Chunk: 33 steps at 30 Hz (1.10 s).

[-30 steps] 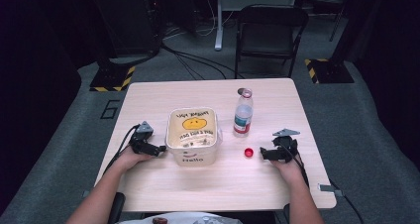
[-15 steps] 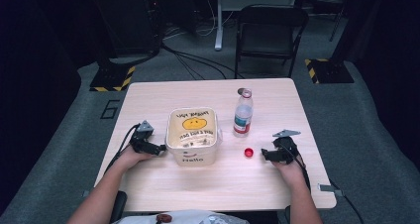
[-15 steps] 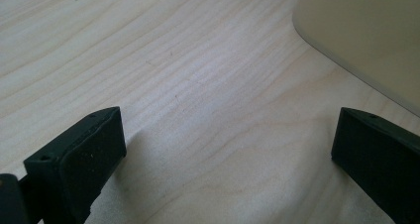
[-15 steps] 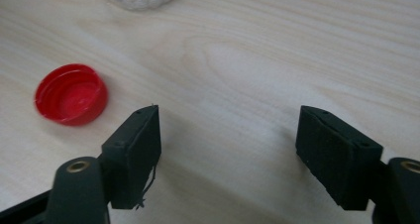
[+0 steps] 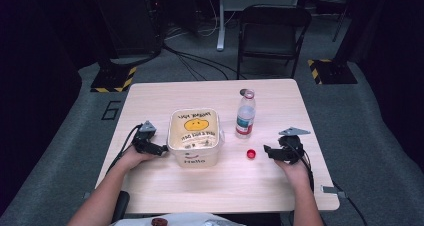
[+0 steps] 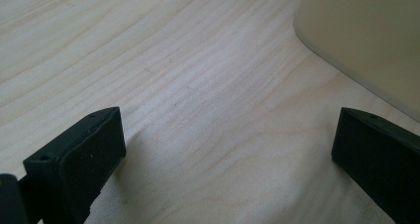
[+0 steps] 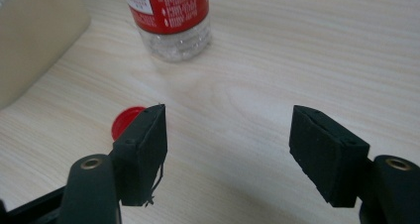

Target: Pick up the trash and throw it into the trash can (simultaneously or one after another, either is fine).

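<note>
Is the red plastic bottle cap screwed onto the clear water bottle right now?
No, the red plastic bottle cap lies flat on the wooden table, apart from the open-necked clear water bottle.

A pale wooden table (image 5: pixel 150 93) bears a cream tub (image 5: pixel 194 136), an uncapped bottle (image 5: pixel 245 115) and a red cap (image 5: pixel 251 154).

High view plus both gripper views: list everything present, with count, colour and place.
table: one, light wood, centre.
tub: one, cream with yellow smiley print, left of centre on the table.
bottle: one, clear with red label, uncapped, upright right of the tub.
cap: one, red, flat on the table in front of the bottle.
chair: one, black, behind the table.
left hand-held gripper: one, black, open, beside the tub.
right hand-held gripper: one, black, jaws just been closing, nothing between them, right of the cap.
</note>
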### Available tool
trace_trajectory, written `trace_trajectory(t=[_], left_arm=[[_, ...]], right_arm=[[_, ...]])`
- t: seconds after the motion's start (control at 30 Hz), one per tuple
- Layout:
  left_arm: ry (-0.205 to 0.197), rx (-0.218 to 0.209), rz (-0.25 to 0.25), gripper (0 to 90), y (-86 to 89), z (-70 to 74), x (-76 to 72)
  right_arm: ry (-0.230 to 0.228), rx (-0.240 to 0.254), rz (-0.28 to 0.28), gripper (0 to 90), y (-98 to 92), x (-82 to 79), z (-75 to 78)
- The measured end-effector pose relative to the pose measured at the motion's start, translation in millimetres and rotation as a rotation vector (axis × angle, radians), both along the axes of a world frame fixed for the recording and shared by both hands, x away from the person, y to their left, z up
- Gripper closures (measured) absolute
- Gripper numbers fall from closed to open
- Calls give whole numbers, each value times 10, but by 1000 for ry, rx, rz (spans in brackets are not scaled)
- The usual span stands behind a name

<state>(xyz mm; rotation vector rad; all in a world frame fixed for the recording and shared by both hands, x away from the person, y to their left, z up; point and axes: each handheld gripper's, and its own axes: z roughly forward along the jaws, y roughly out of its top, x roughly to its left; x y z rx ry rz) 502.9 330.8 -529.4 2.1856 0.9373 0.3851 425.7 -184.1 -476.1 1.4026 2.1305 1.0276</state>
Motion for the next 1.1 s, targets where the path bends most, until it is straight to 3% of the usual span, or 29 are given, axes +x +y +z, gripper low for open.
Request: trace_trajectory(t=[0.17,0.63,1.1], left_arm=[[0,-3,1,0,-5,0,4],[-1,1,-3,1,20,-1,-72],[-2,0,-2,1,55,-2,-140]], right_arm=[[-39,-16,6,287,46,-11,168],[-79,-15,19,231,-24,4,620],[-84,29,66,172,118,140,815]])
